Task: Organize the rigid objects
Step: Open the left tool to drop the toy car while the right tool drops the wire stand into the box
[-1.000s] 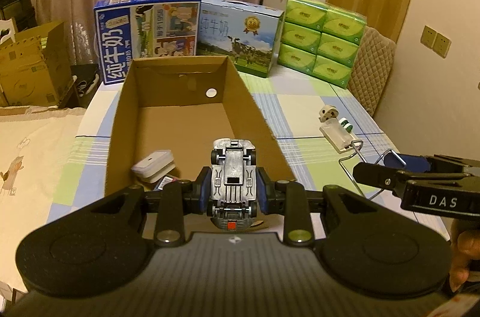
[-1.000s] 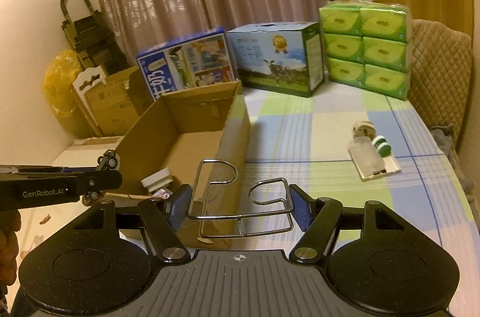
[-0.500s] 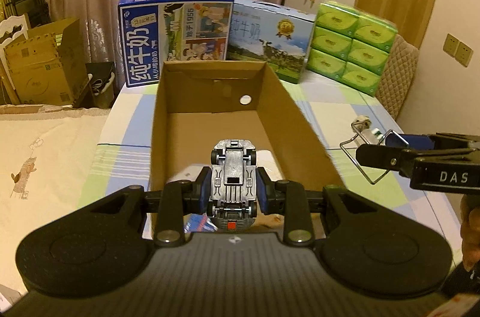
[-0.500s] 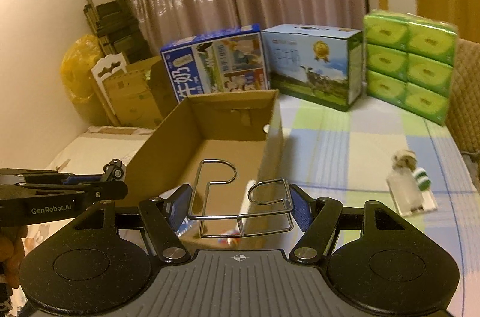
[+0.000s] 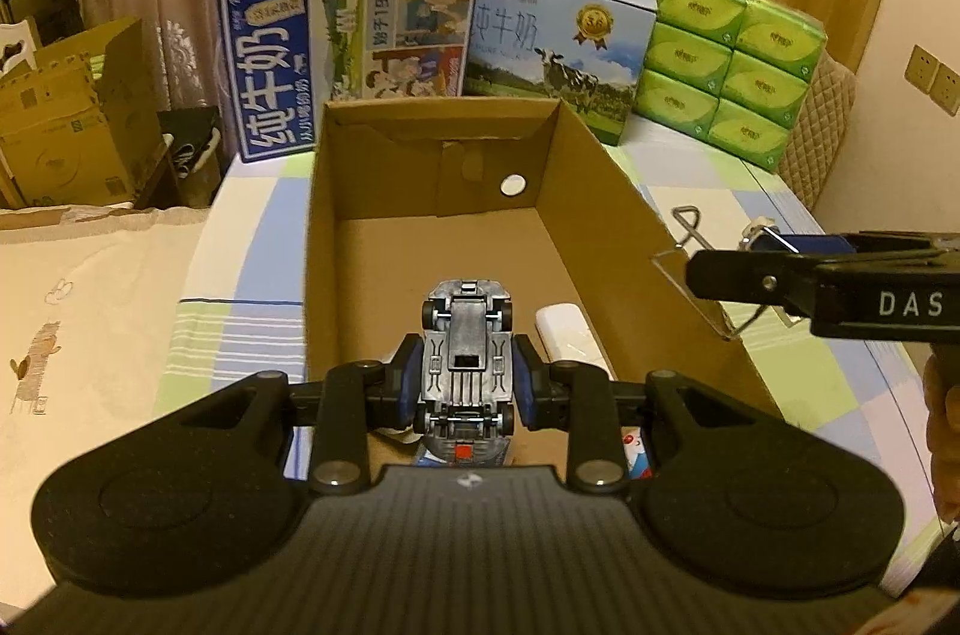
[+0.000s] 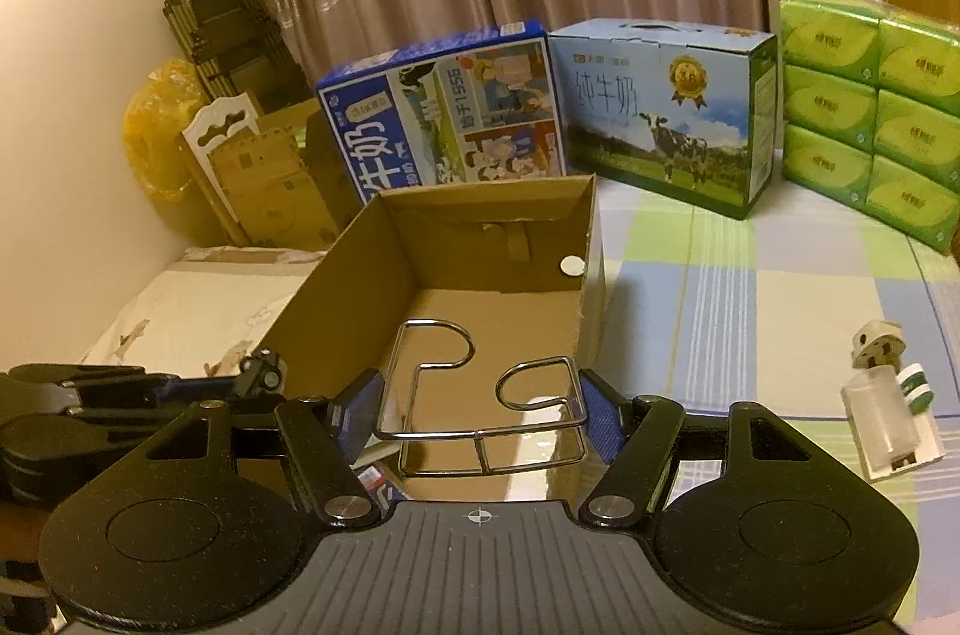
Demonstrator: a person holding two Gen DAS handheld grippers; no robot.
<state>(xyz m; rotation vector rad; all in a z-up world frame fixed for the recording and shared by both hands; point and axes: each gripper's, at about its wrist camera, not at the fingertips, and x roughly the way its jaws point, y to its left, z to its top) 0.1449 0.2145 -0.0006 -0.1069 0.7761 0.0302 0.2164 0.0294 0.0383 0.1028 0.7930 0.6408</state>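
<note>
My left gripper is shut on a silver toy car, held underside up over the near end of the open cardboard box. My right gripper is shut on a bent wire rack, held over the box's near right part. In the left wrist view the right gripper shows at the right, above the box's right wall. A white flat case lies inside the box. A clear plastic holder with a white plug lies on the checked cloth to the right.
Two milk cartons and stacked green tissue packs stand behind the box. A padded chair back is at the far right. Cardboard boxes and a folded trolley stand at the left.
Both grippers have moved forward and over the box with their loads; the wire rack went from beside the right wall to above the box.
</note>
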